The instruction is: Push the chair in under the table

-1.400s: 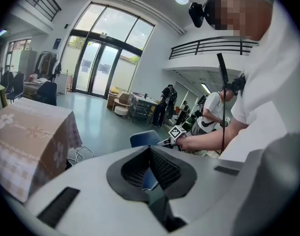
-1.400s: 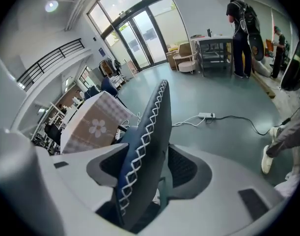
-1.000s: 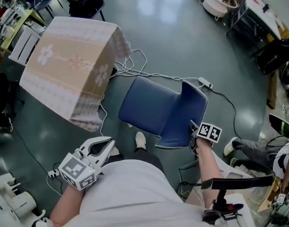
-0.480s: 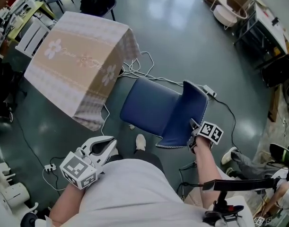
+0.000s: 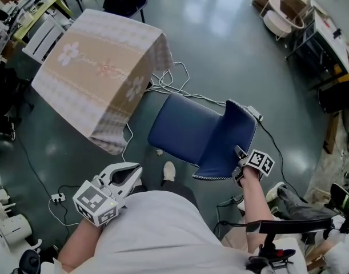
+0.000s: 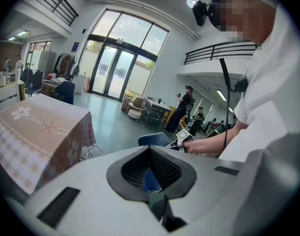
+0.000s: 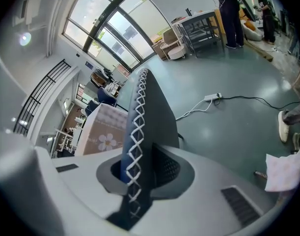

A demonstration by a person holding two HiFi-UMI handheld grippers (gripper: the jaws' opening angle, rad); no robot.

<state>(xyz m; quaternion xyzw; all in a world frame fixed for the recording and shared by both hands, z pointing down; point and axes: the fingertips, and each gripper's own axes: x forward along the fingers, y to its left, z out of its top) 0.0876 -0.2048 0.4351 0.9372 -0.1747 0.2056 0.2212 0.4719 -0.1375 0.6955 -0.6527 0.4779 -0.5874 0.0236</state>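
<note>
- table (image 5: 100, 67): left of centre in the head view, draped in a beige flower-print cloth that hangs almost to the floor; legs and underside hidden by the cloth
- plug block (image 5: 57, 197): white, on the floor at lower left, its lead too thin to follow
- left gripper (image 5: 134, 173): lower left, held over the floor off the chair's near corner; jaws drawn together at the tips, nothing between them, touching nothing
- shoe (image 5: 169, 171): just beside the seat's near edge; the leg above it is covered by the person's white shirt (image 5: 163, 233), which fills the bottom of the head view
- cables (image 5: 174, 81): white loops on the floor between table and chair, one end lost under the cloth's edge
- chair (image 5: 185, 127): blue, centre; stands clear of the table, to its right, seat front turned toward the cloth, bare floor between them; legs hidden beneath the seat
- backrest (image 5: 234, 136): upright, white cross-stitching along its edge
- right gripper (image 5: 240, 156): jaws narrow, clamped on the backrest's stitched side edge, as its own view shows; in the head view the fingertips are hidden behind the backrest and the marker cube shows
- power strip (image 5: 253, 112): on the floor just behind the backrest, lead trailing right
- desks (image 5: 325, 21): upper right, cluttered, cut off by the frame
</note>
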